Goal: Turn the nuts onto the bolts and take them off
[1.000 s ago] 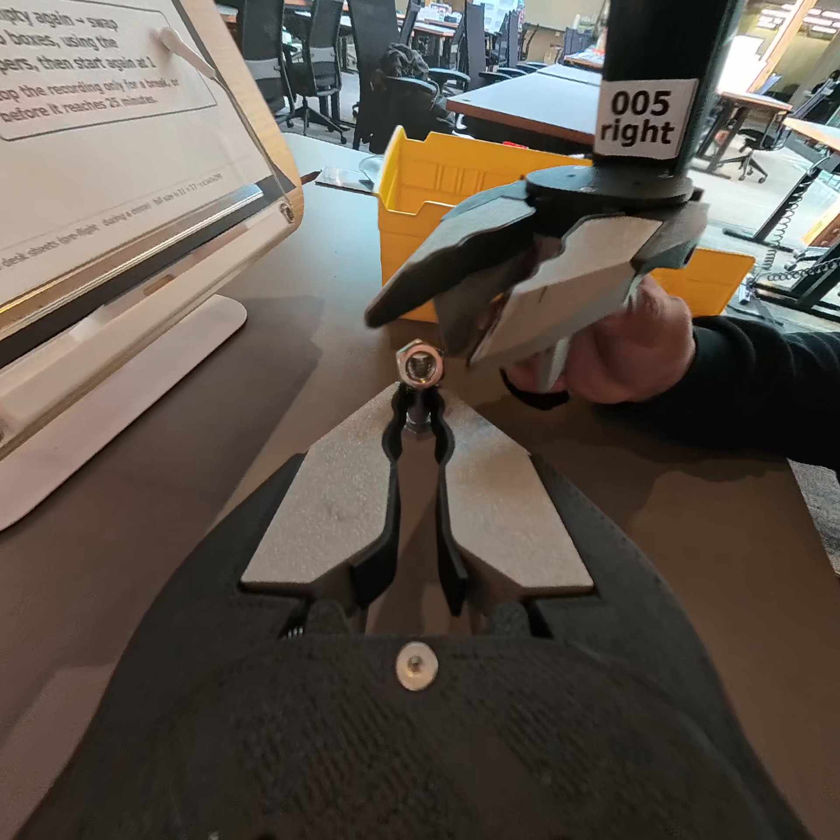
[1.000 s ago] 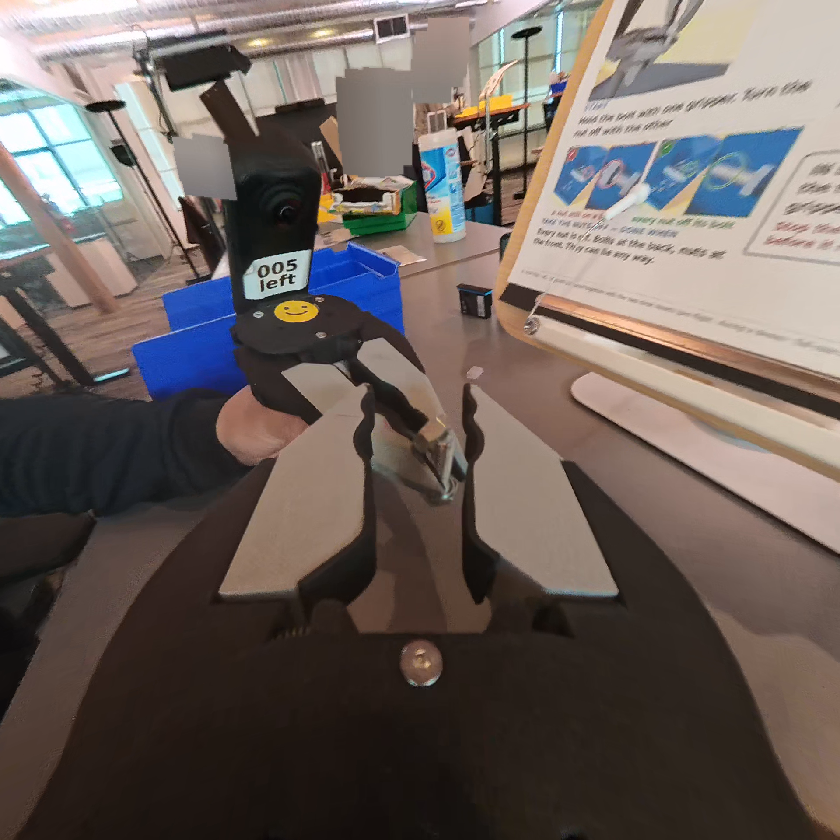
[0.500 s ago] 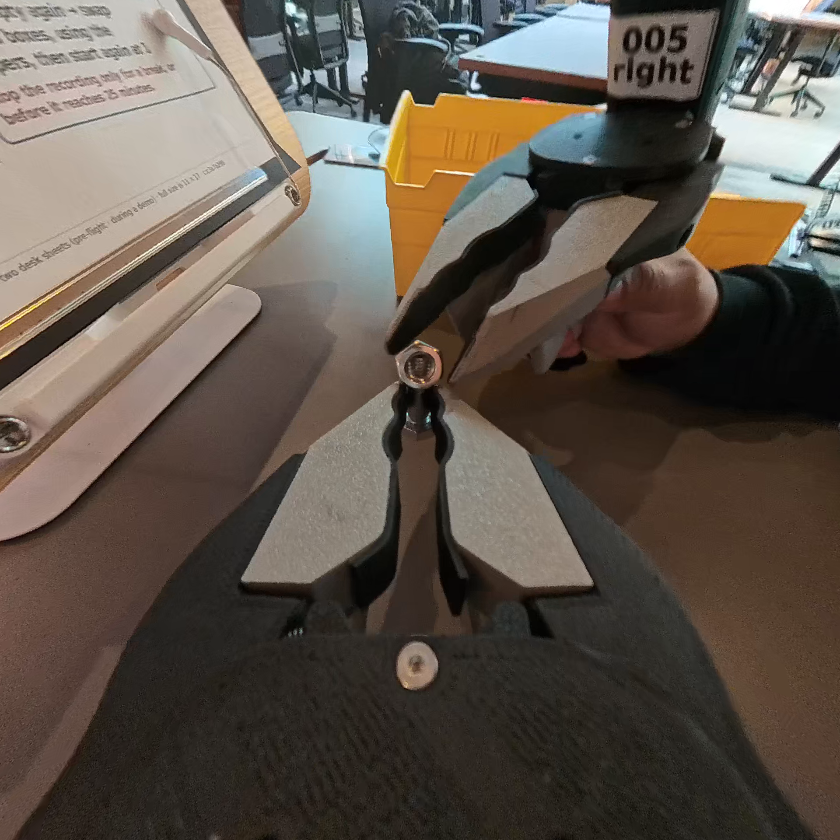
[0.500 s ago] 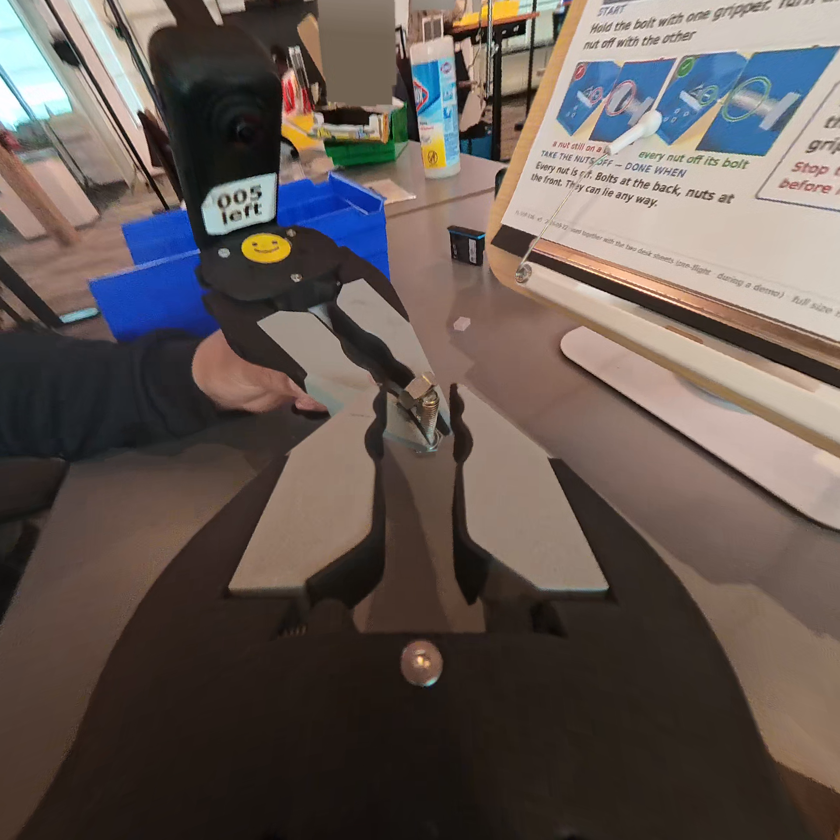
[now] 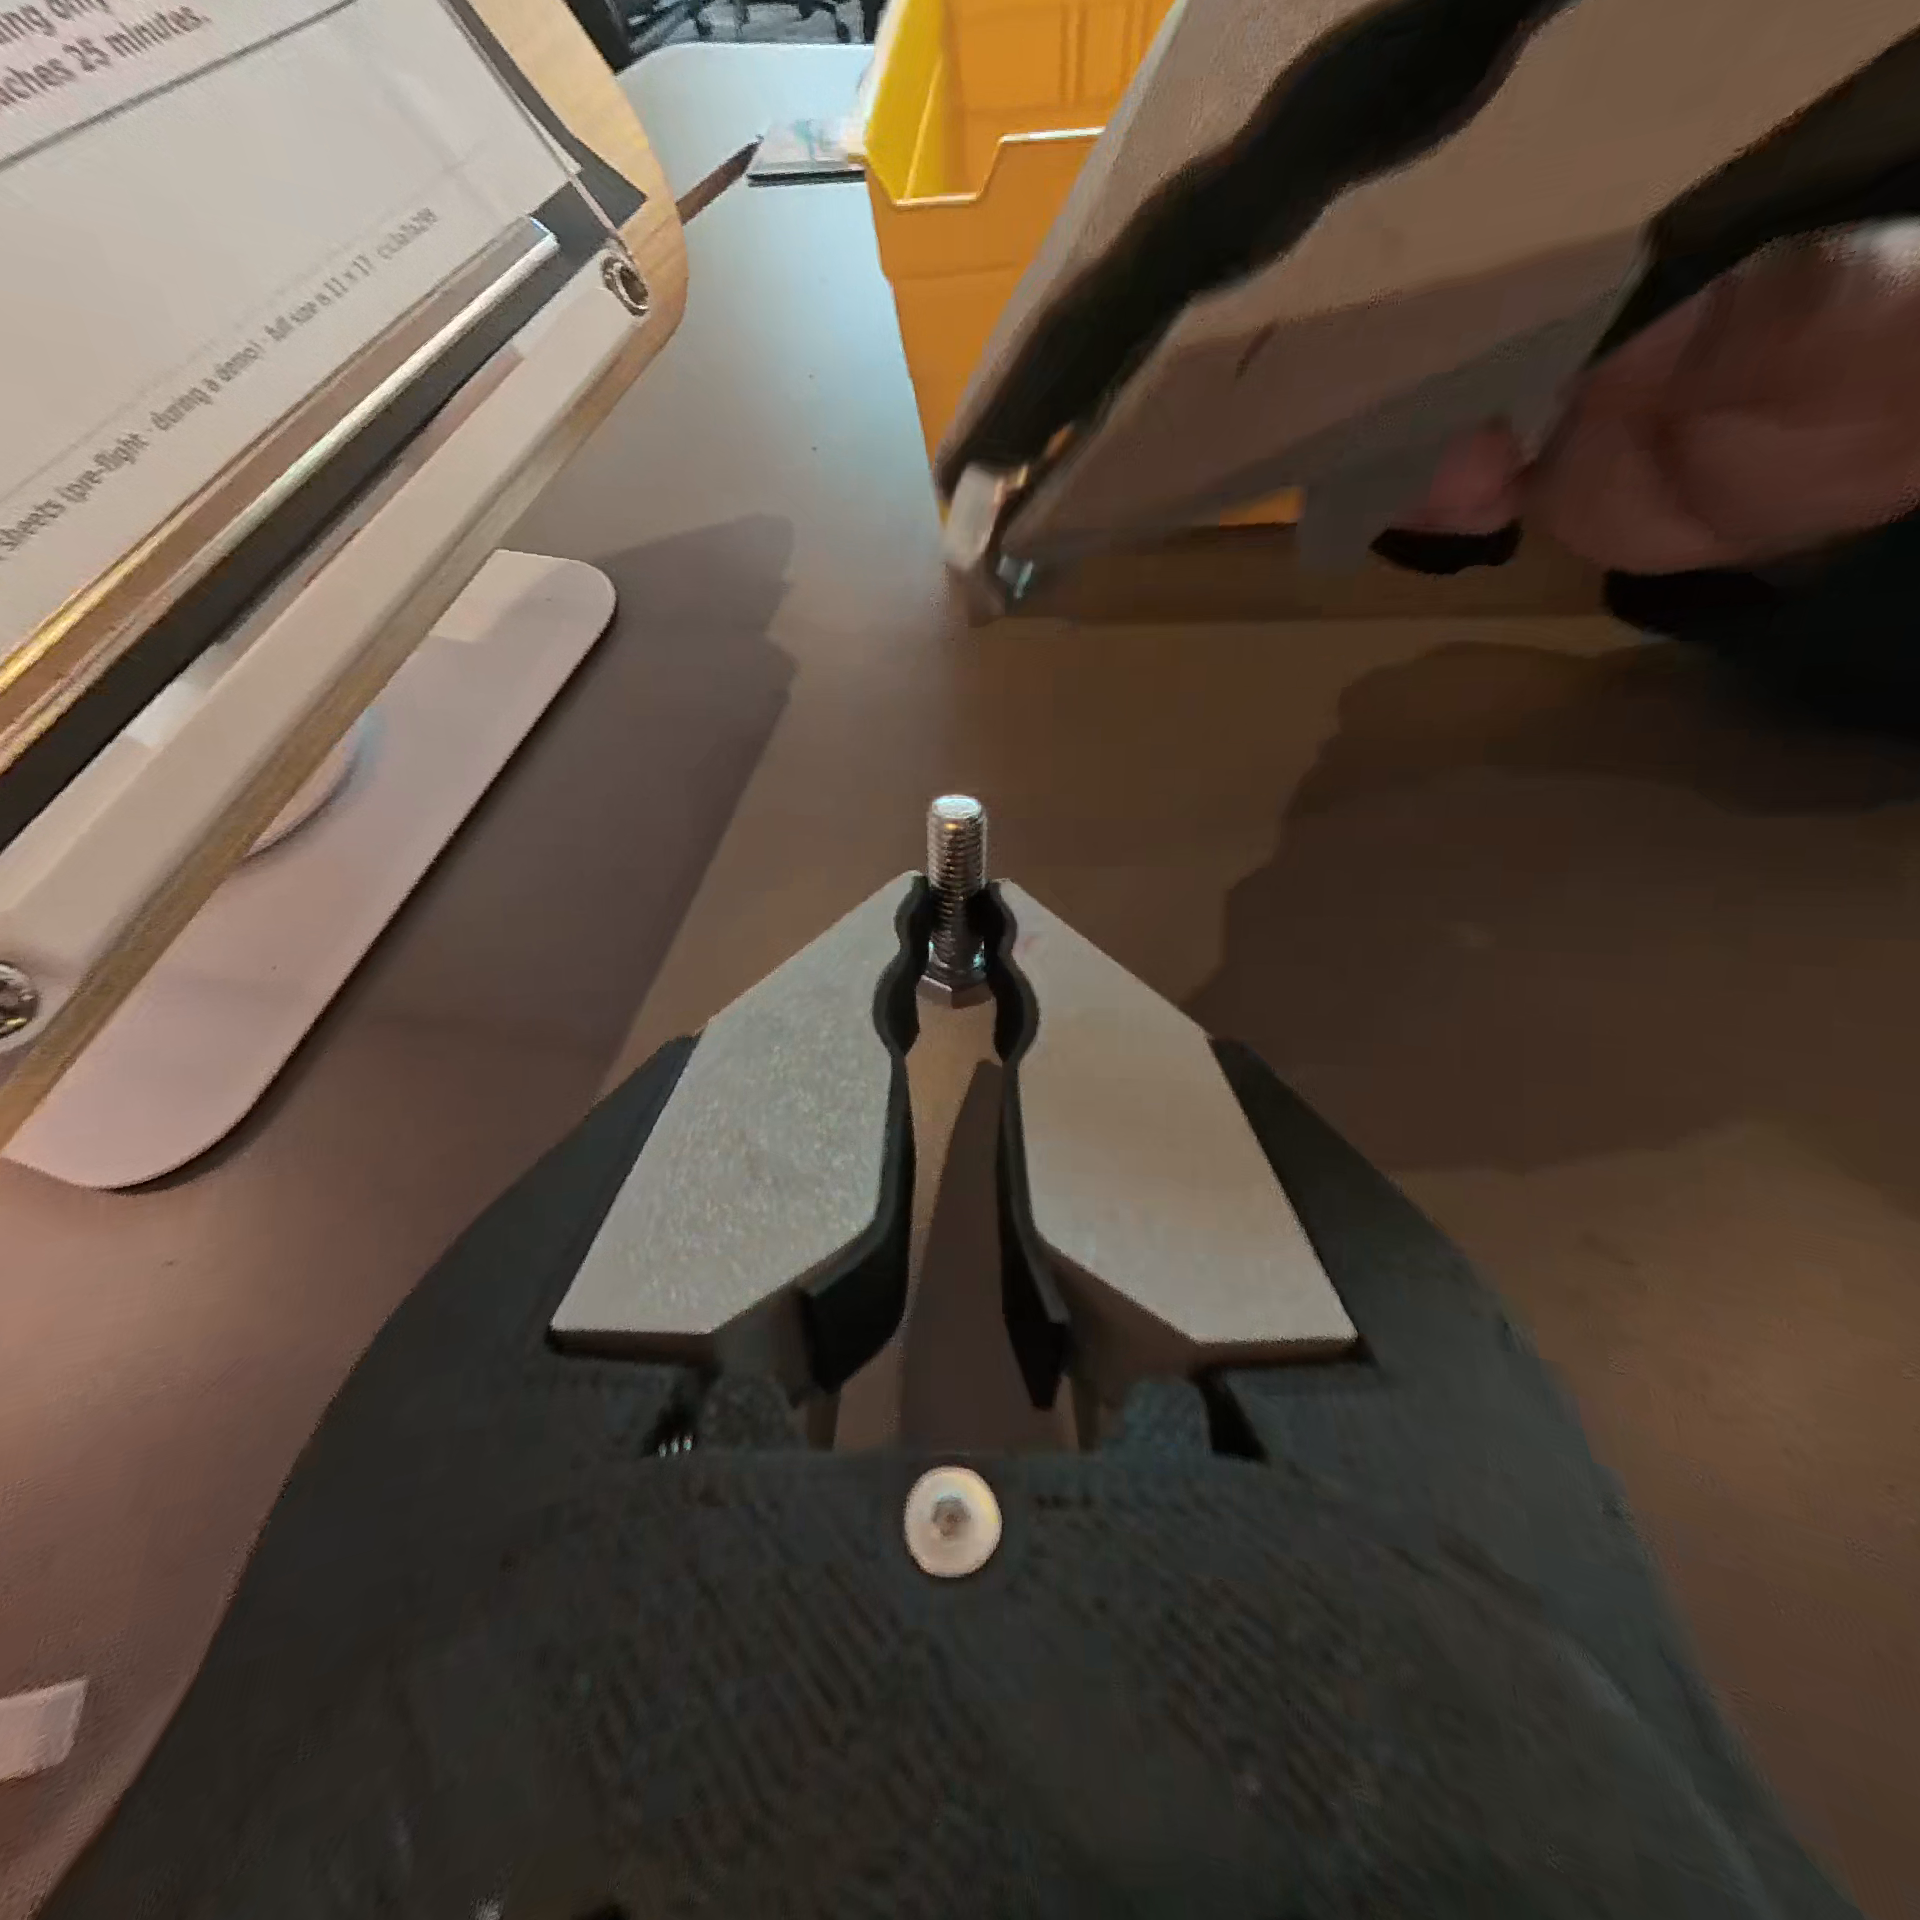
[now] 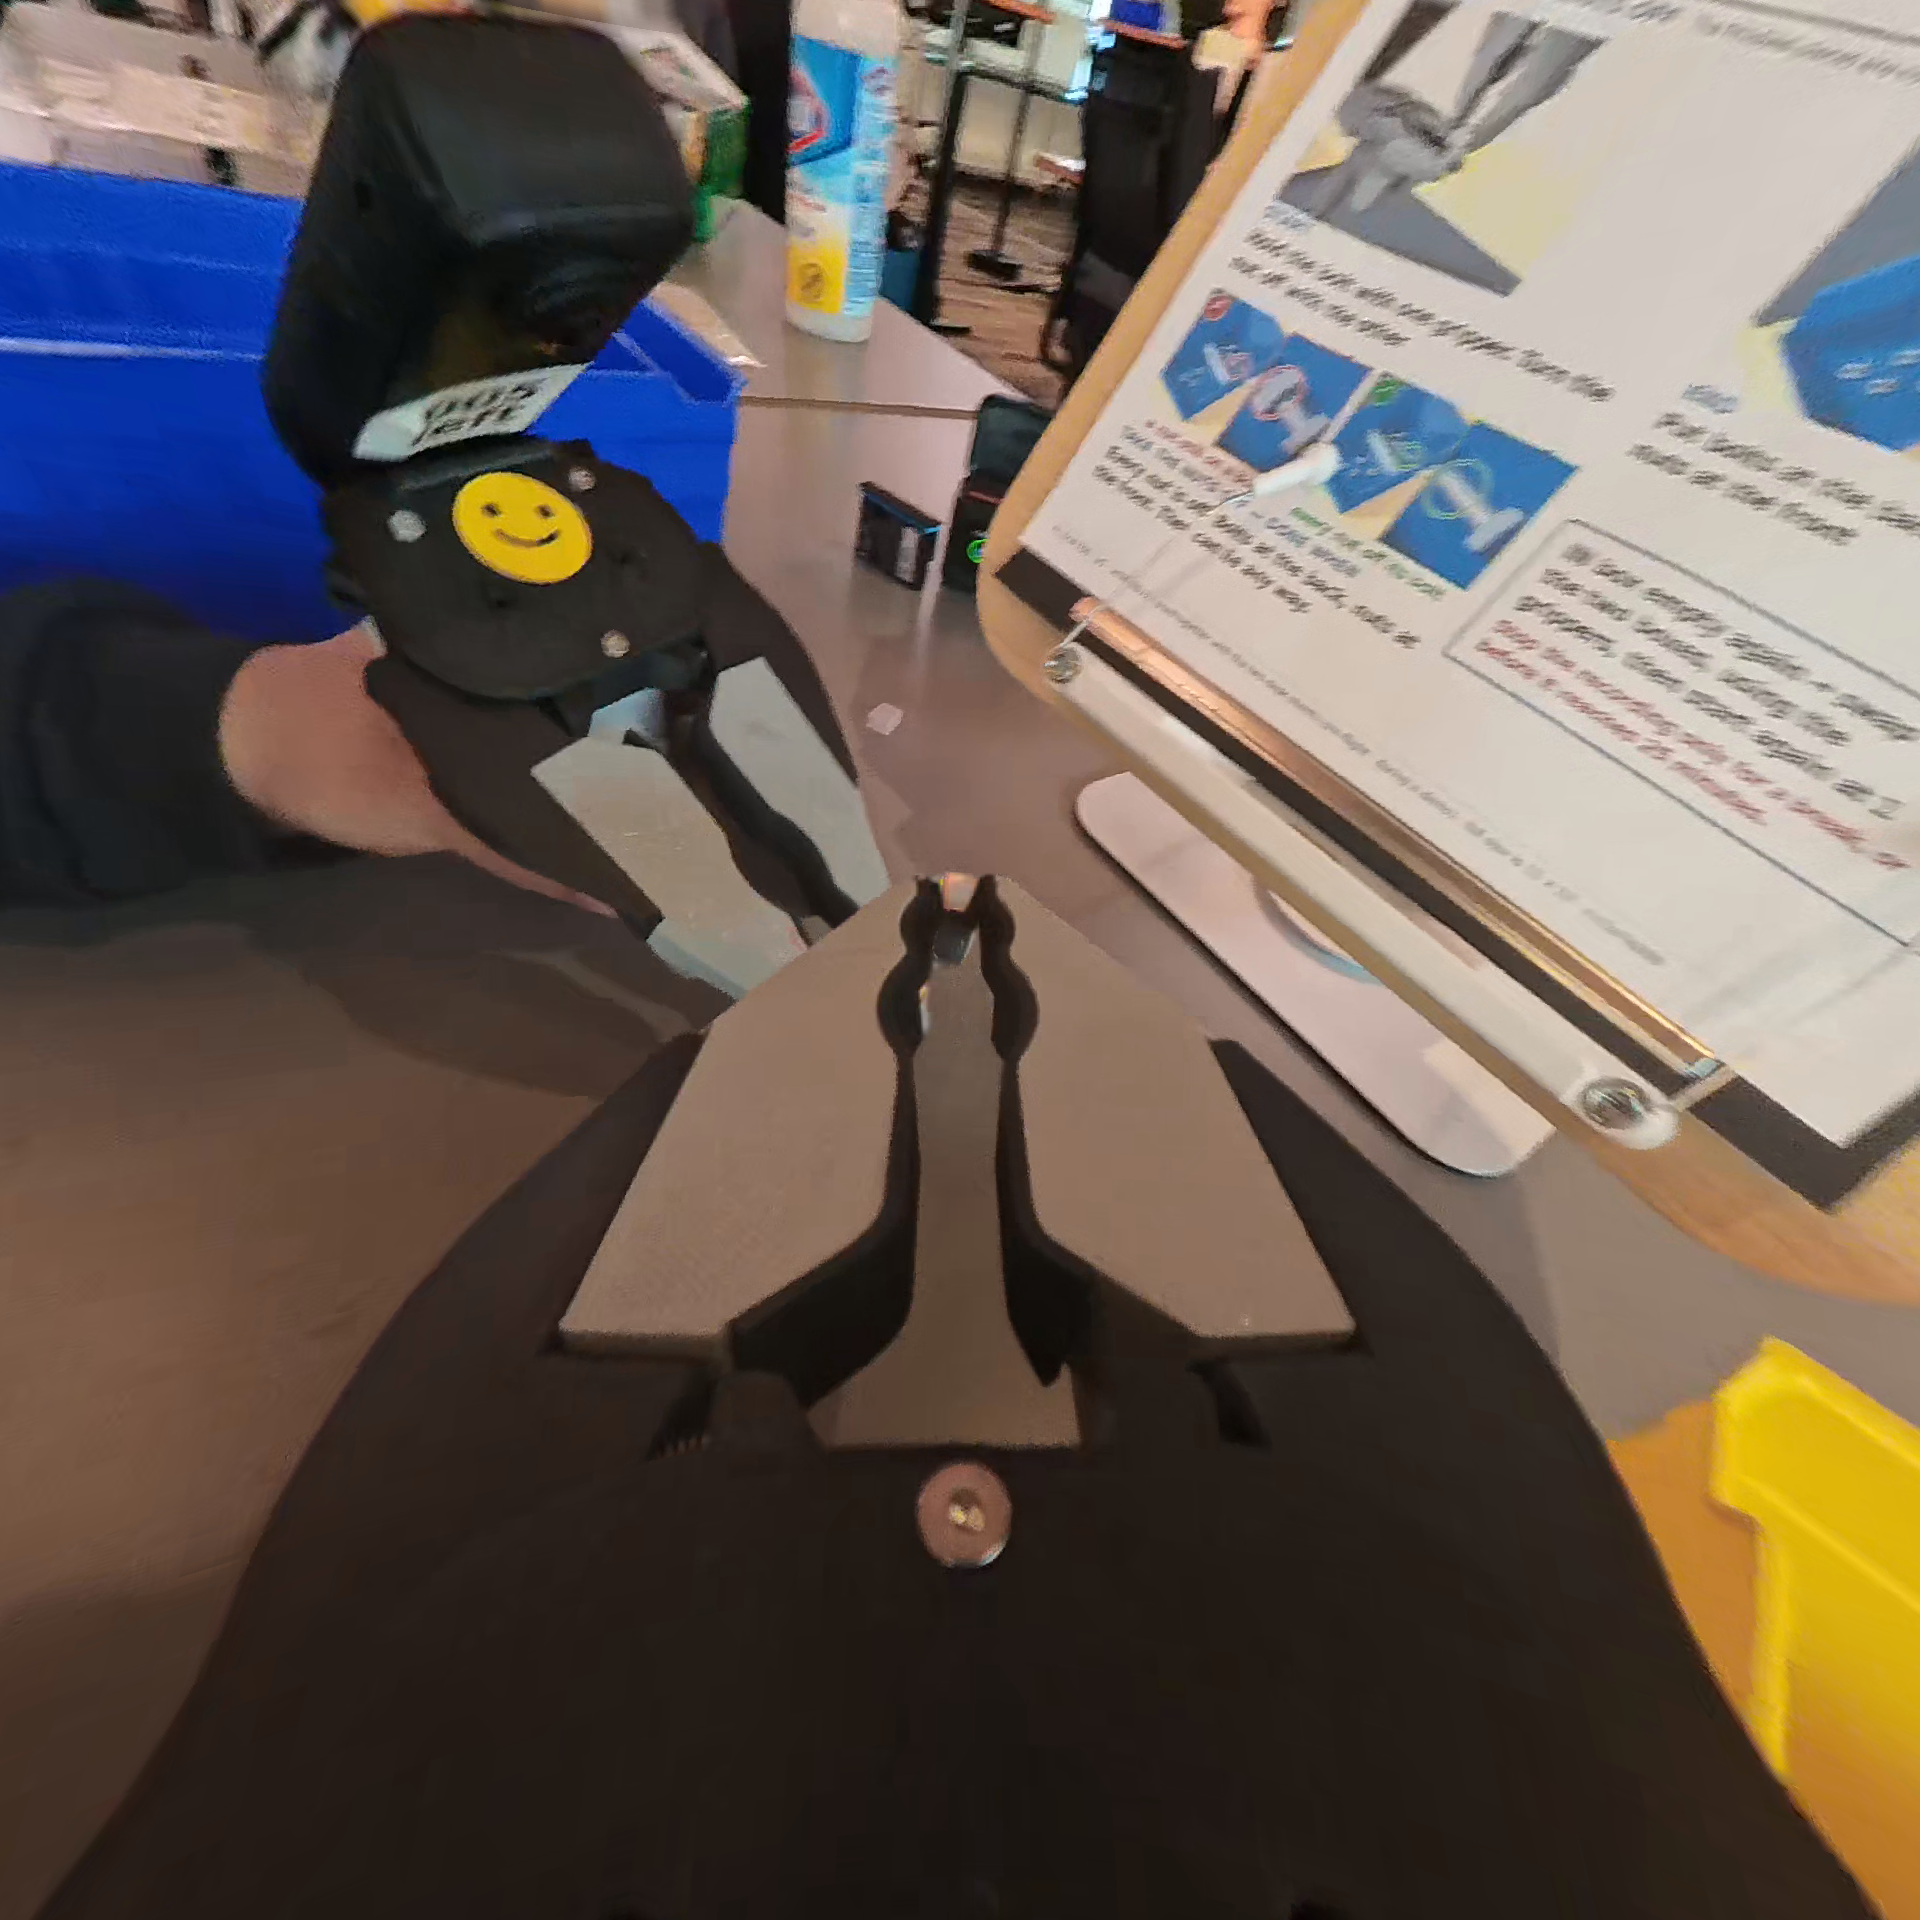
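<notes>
Left tool (image 5: 957,914) clamps the bolt (image 5: 956,883) (thread forward) — right tool (image 6: 951,914) pinches the nut (image 6: 949,940).

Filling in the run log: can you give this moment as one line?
left gripper: shut on bolt, threads bare | right gripper: shut on nut, clear of bolt | yellow bin: behind
</notes>
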Motion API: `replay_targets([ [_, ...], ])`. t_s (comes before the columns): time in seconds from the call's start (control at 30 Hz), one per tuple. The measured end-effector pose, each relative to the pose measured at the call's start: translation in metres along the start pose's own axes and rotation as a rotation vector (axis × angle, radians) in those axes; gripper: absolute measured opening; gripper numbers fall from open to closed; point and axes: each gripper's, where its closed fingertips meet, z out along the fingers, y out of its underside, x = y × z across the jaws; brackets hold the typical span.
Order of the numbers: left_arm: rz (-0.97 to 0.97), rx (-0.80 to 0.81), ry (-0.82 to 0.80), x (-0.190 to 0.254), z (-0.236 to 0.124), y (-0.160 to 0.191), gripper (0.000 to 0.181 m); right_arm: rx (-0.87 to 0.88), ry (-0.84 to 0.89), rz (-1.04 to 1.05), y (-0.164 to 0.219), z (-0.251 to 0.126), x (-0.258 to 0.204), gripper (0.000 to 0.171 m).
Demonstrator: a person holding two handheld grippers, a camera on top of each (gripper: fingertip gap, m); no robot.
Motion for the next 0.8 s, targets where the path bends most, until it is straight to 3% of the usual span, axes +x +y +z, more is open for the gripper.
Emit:
replay_targets([
  [0.13, 0.001, 0.007, -0.073, -0.011, -0.002, 0.001, 0.007, 0.135, 0.095, 0.143, -0.031, -0.041, 0.008, 0.005],
  [0.33, -0.011, 0.028, -0.015, 0.000, 0.001, -0.001, 0.007, 0.258, 0.238, 0.363, -0.041, -0.161, 0.032, 0.005],
  [0.47, 0.005, 0.074, 0.049, 0.015, 0.001, -0.010, 0.007, 0.418, 0.154, 0.643, -0.055, -0.223, 0.043, 0.004],
  [0.57, 0.031, 0.059, 0.048, 0.019, 0.003, -0.008, 0.008, 0.213, 0.193, 0.730, -0.011, -0.234, 0.069, 0.005],
  [0.7, 0.045, 0.076, 0.057, 0.022, 0.003, -0.011, 0.008, -0.249, 0.347, 0.739, 0.085, -0.252, 0.095, 0.005],
  [0.8, 0.024, 0.086, 0.084, 0.023, 0.005, -0.013, 0.007, -0.372, 0.287, 0.772, 0.113, -0.247, 0.086, 0.009],
])
